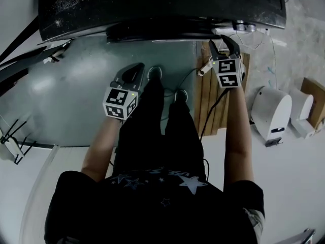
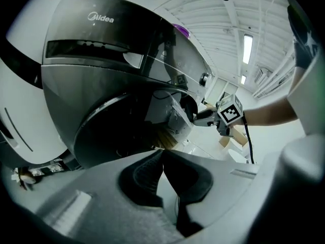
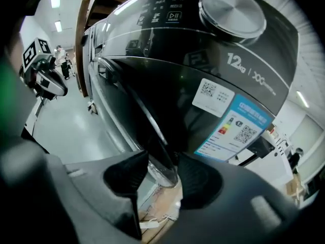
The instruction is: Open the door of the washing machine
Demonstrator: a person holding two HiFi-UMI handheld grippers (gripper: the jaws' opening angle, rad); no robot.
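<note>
Door (image 3: 167, 95) ajar, its edge clamped by my right gripper (image 3: 160, 162); left gripper (image 2: 162, 159) closed on nothing. Opening step: next, pull nearward, swinging wider.

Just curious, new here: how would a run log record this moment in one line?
left tongs: shut, empty | right tongs: shut on door rim

washing machine door (image 3: 152, 100): glossy dark glass, smooth
control knob (image 3: 231, 6): brushed metal, satin
energy label (image 3: 231, 128): glossy printed paper
pallet (image 1: 210, 95), right: bare rough wood
floor (image 1: 71, 90): smooth, faintly shiny
right gripper pads (image 3: 127, 179): matt black
</note>
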